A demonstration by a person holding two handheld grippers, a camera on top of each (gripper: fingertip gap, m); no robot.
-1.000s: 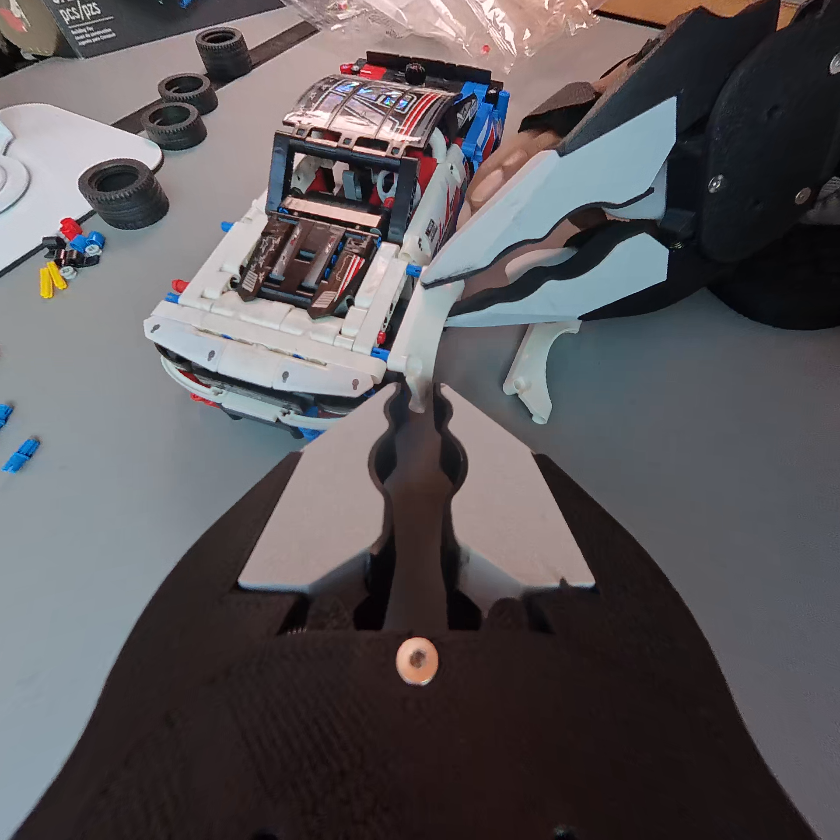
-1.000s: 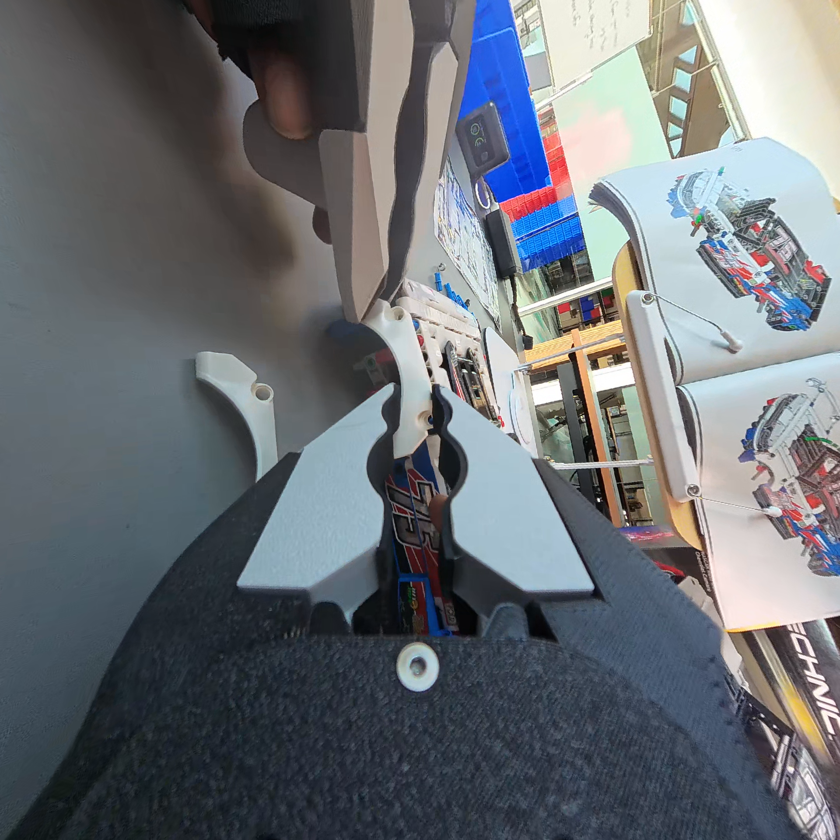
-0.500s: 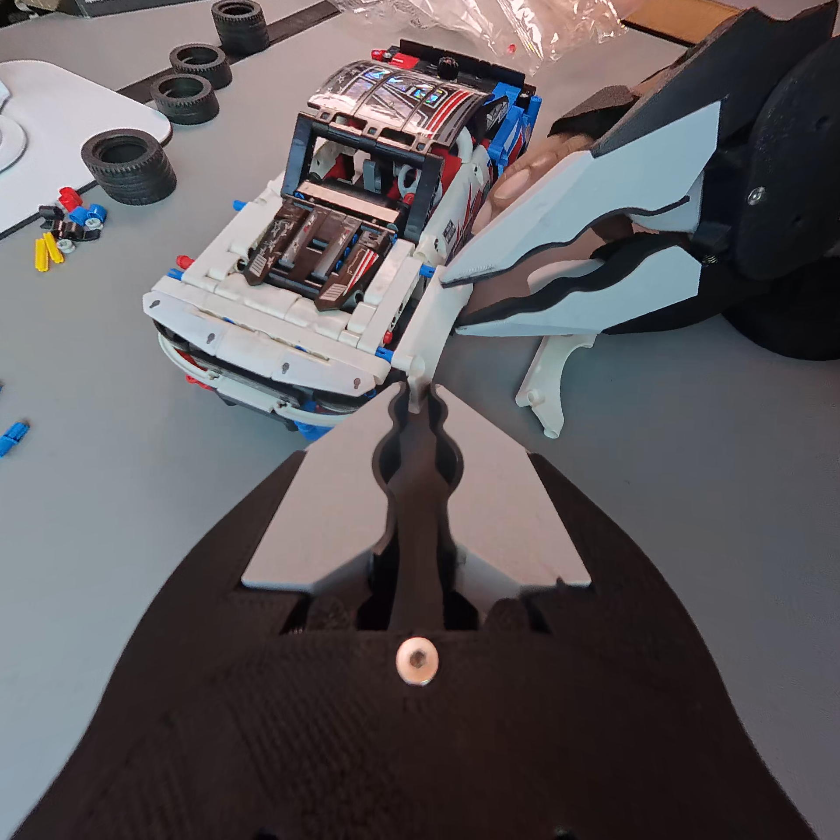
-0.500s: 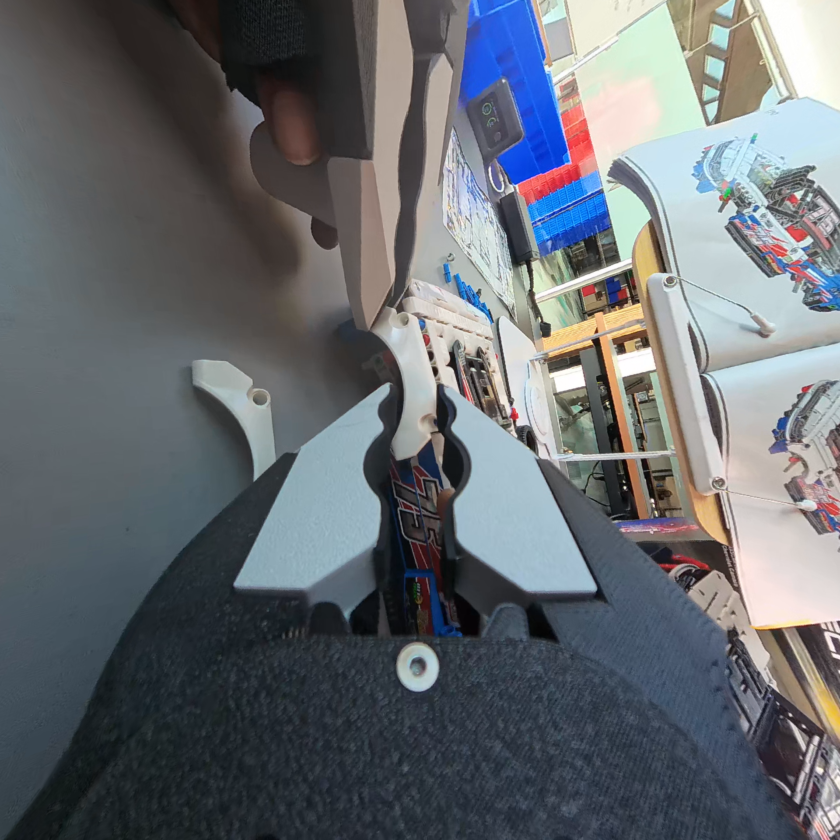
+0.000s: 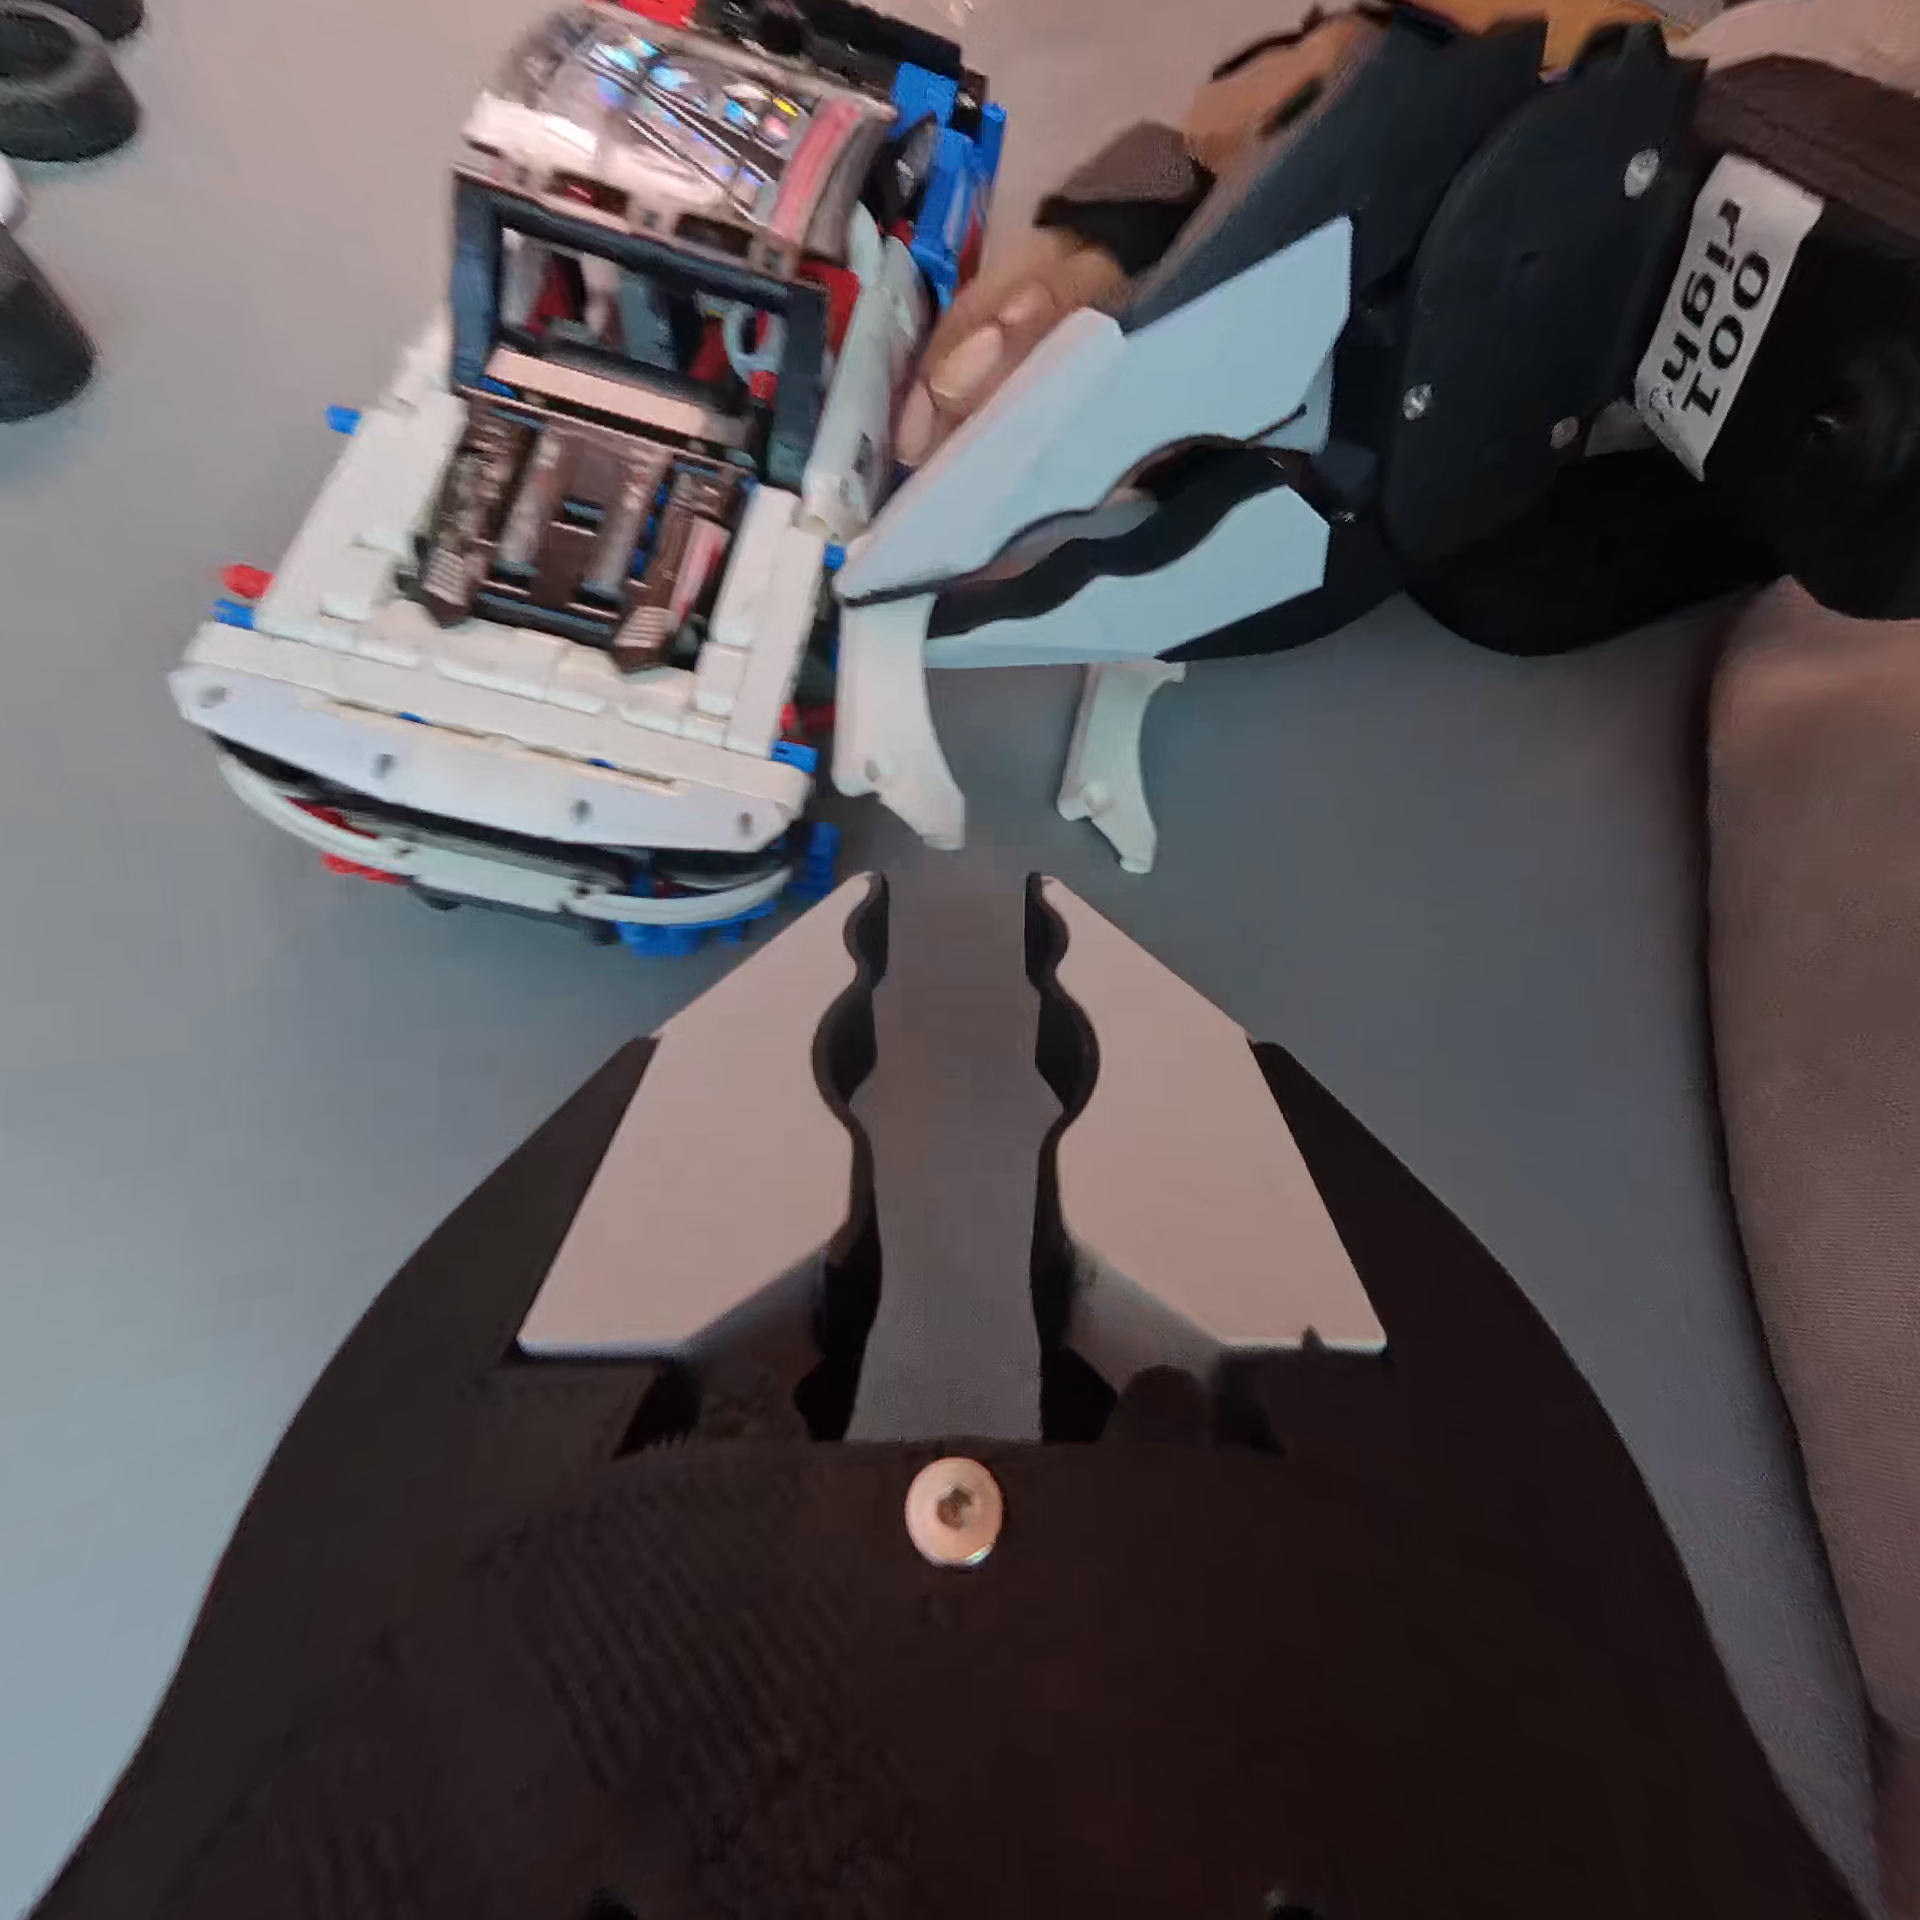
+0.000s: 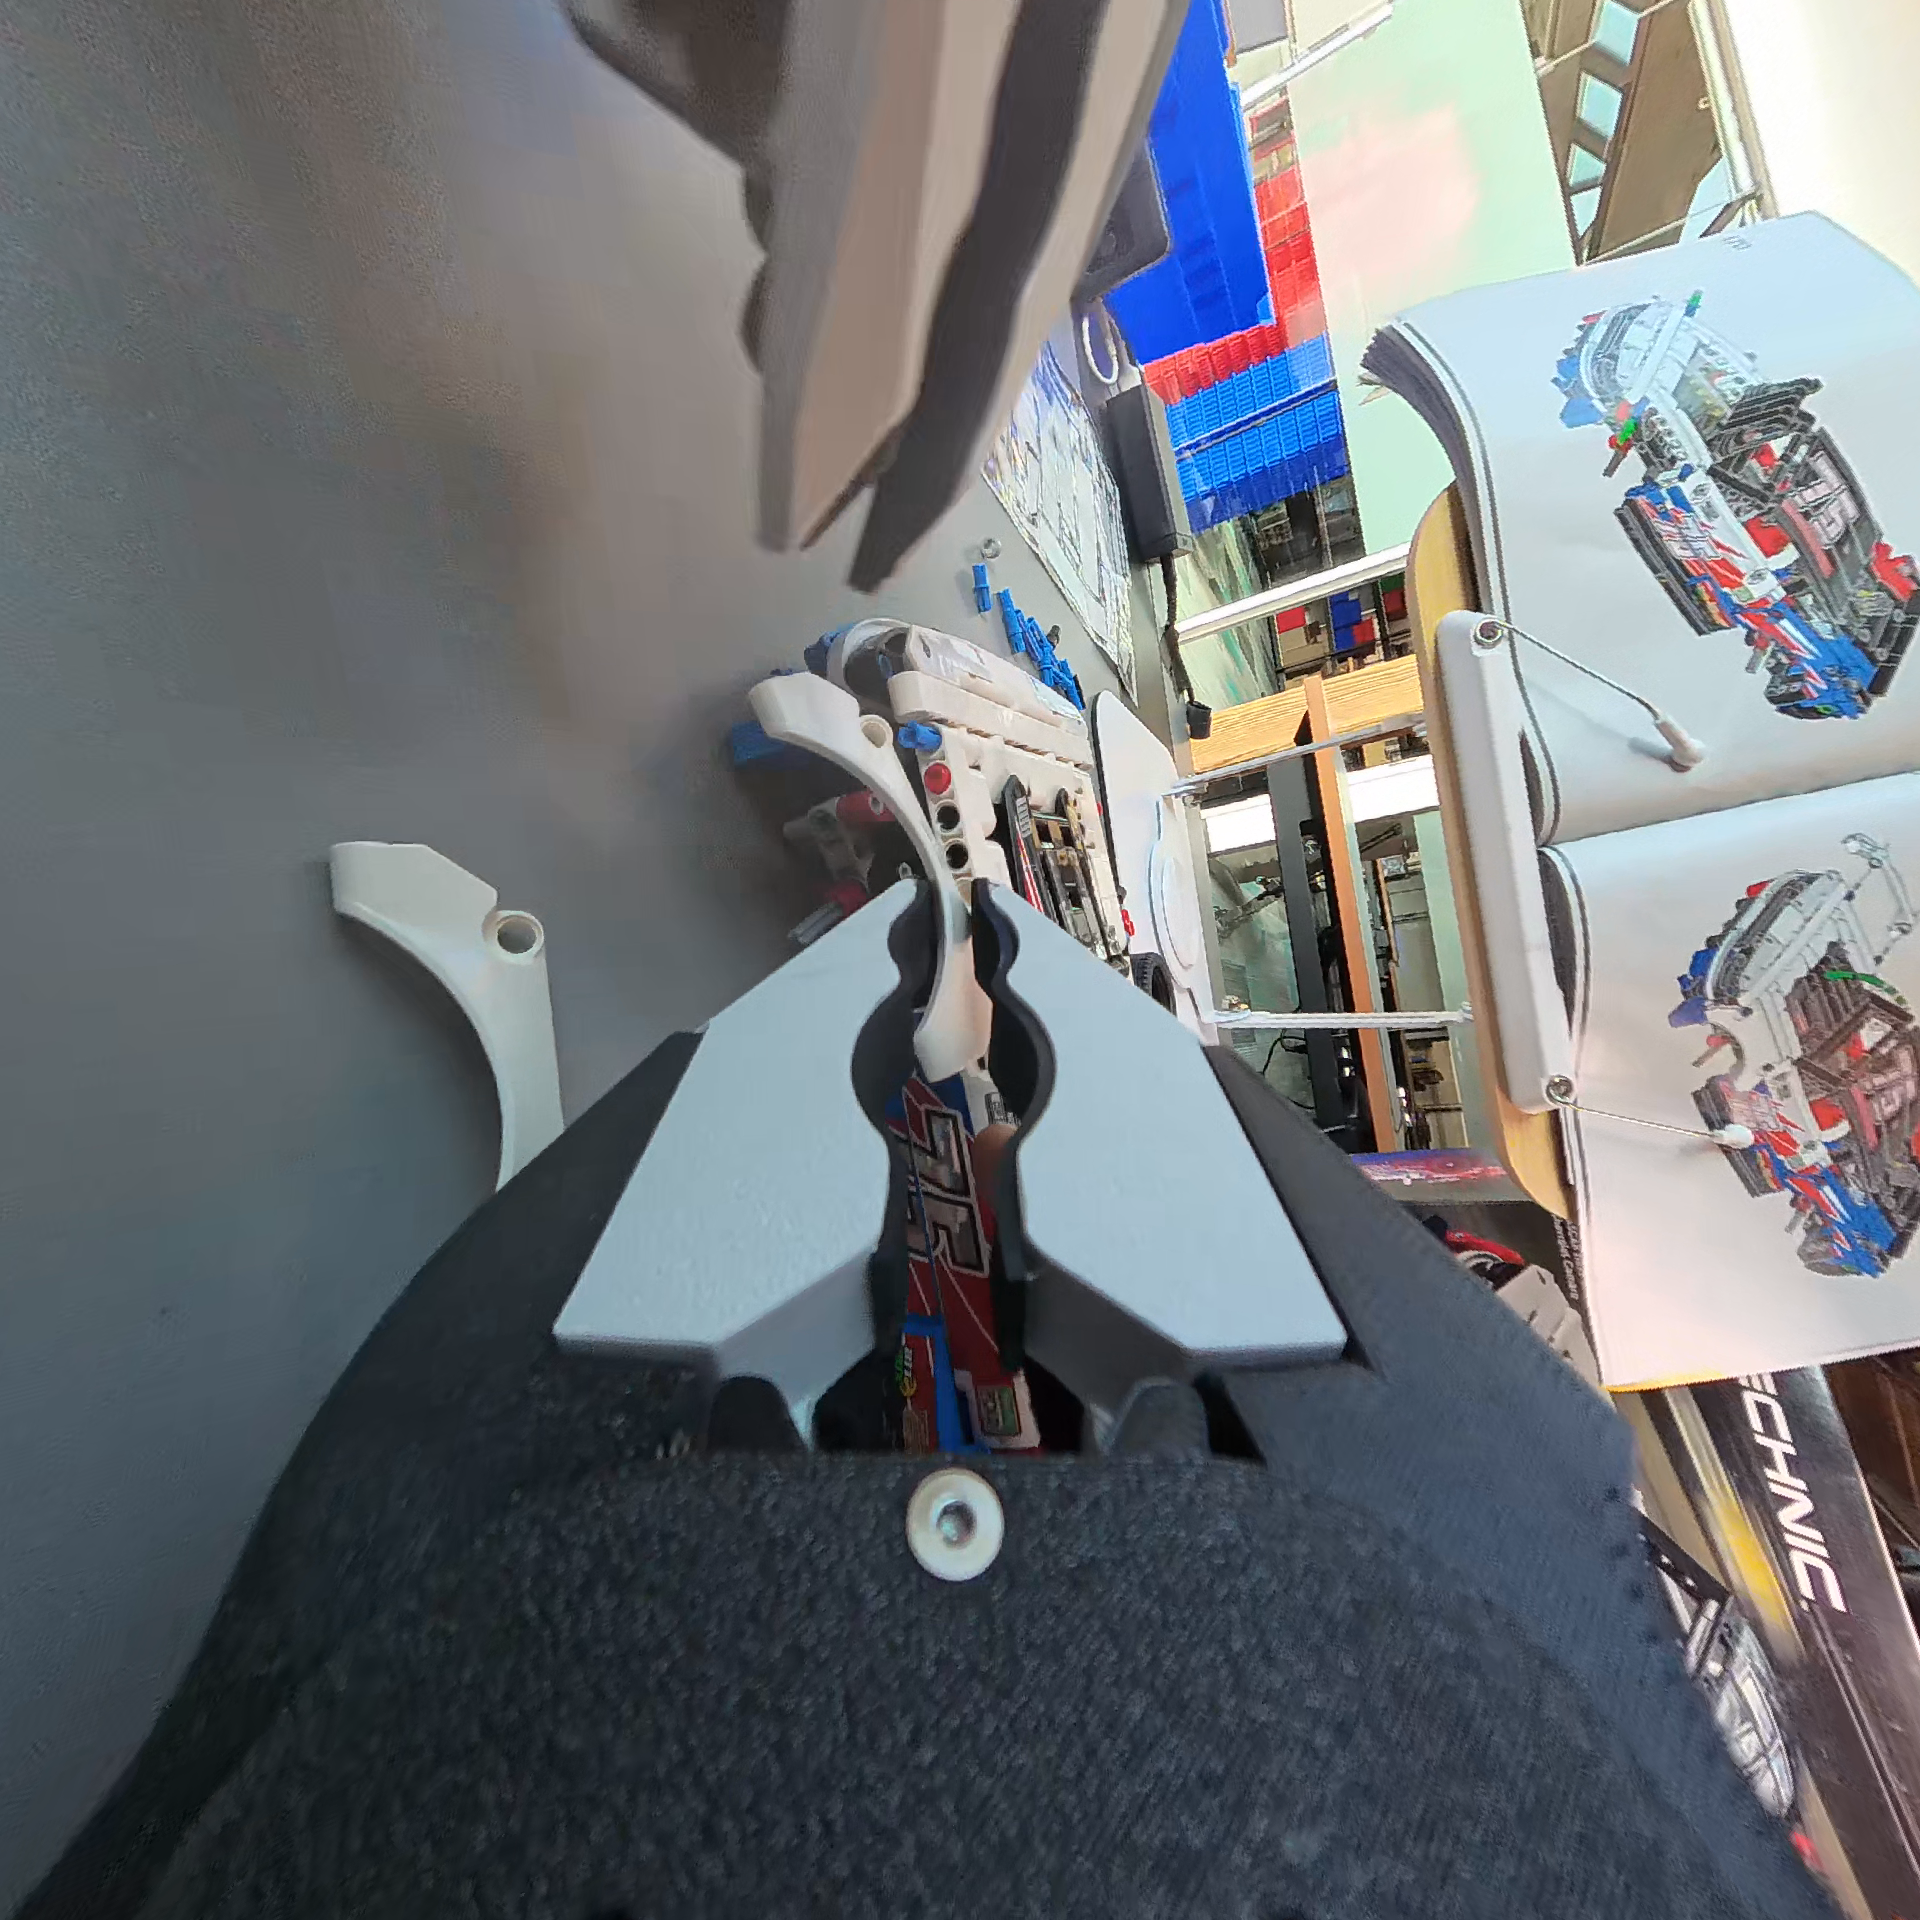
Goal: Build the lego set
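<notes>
The white, blue and red lego car [image 5: 582, 520] sits on the grey table. My right gripper [image 6: 948, 894] is shut on a white curved wheel-arch piece [image 6: 894, 769] and holds it against the car's front corner [image 6: 997, 707]. I cannot tell whether the piece is clipped on. The left wrist view shows this gripper [image 5: 883, 623] and the arch [image 5: 894, 727] too. My left gripper [image 5: 956, 894] is open and empty, a short way back from the arch. It appears blurred at the top of the right wrist view [image 6: 894, 312]. A second white arch [image 5: 1107, 769] lies loose on the table [image 6: 468, 935].
Black tyres [image 5: 52, 83] lie at the far left. An open instruction booklet [image 6: 1714, 727] stands on a holder at the right. Small blue pins [image 6: 1029, 634] lie beyond the car. A sleeve [image 5: 1818, 1039] runs along the right edge.
My left gripper has let go of the arch tip, opened and pulled back from the car. My right gripper still holds the arch at the car's corner.
</notes>
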